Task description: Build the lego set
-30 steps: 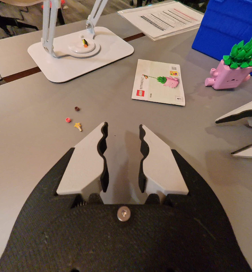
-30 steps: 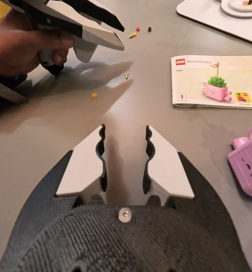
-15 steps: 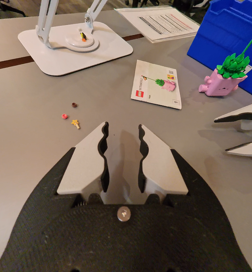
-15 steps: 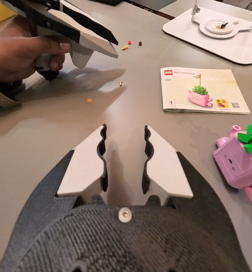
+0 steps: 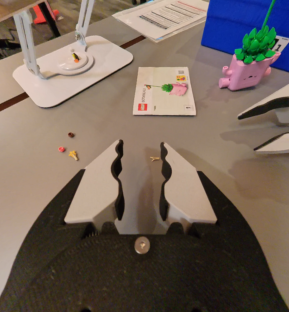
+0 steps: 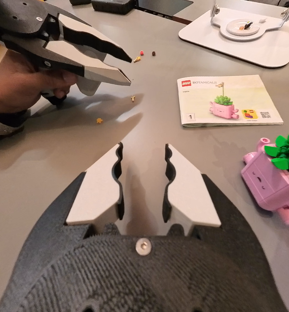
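A pink pot model with green leaves (image 5: 246, 67) lies tilted at the right, also in the right wrist view (image 6: 275, 182). My left gripper (image 5: 141, 141) is open and empty above the grey table, with a small tan stem piece (image 5: 154, 158) between its fingertips on the table. Left of it lie a brown stud (image 5: 71, 134), a red stud (image 5: 61, 149) and a yellow flower piece (image 5: 73, 154). My right gripper (image 6: 143, 144) is open and empty. The right wrist view shows the left gripper (image 6: 130, 71), the tan stem (image 6: 133, 98) and an orange flower piece (image 6: 99, 120).
An instruction booklet (image 5: 164, 92) lies mid-table. A white stand base (image 5: 73, 72) with small pieces on its dish is at the back left. A blue bin (image 5: 241, 20) and papers (image 5: 164, 18) are at the back right. A hand (image 6: 22, 87) holds the left gripper. The brown stud (image 5: 71, 134) lies around 11 cm away from my left fingertips. Look for it in the right wrist view (image 6: 154, 53) too.
The left gripper has pulled back and risen, so the tan stem piece now shows between its fingertips. The right gripper has risen and tilted, showing more of the pink pot. Both stay open.
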`<state>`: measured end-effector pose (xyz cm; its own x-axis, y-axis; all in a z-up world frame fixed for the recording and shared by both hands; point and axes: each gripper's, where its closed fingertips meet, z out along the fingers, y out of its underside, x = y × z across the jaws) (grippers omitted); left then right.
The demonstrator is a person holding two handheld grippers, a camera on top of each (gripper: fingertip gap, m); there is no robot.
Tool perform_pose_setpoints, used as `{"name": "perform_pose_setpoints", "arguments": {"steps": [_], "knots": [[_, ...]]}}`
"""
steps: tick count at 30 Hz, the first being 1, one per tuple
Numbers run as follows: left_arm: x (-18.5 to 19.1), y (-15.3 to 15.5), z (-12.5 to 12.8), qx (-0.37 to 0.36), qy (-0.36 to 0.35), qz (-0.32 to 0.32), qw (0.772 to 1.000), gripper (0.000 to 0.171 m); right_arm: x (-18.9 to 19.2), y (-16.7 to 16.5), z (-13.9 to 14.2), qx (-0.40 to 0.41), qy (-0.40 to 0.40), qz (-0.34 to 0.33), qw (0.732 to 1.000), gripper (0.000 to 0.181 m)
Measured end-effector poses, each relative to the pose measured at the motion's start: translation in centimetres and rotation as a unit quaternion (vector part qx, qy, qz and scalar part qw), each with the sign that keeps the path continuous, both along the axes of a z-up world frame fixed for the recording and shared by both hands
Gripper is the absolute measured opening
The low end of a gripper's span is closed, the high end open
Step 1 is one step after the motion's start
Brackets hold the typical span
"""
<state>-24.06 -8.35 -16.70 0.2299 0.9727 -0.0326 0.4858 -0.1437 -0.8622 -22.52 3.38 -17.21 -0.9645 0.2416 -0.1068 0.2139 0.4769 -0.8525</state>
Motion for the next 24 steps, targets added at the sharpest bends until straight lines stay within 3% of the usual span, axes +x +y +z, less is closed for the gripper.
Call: {"name": "perform_pose_setpoints", "arguments": {"steps": [11,20,22,24], "knots": [[0.0,-0.6,0.5,0.000,0.016,0.020,1.000,0.046,-0.4,0.1,-0.6,0.039,0.070,-0.017,0.997,0.049],[0.7,-2.5,3.3,0.078,0.101,0.077,0.989,0.065,-1.3,0.3,-1.2,0.085,0.150,-0.044,0.984,0.047],[0.8,-2.0,3.3,0.085,0.078,0.052,0.992,0.071,-1.7,0.5,-1.0,0.088,0.174,-0.057,0.979,0.045],[1.4,-2.7,3.5,0.043,0.056,0.041,0.997,0.071,-1.8,0.6,-0.6,0.085,0.198,-0.068,0.974,0.041]]}}
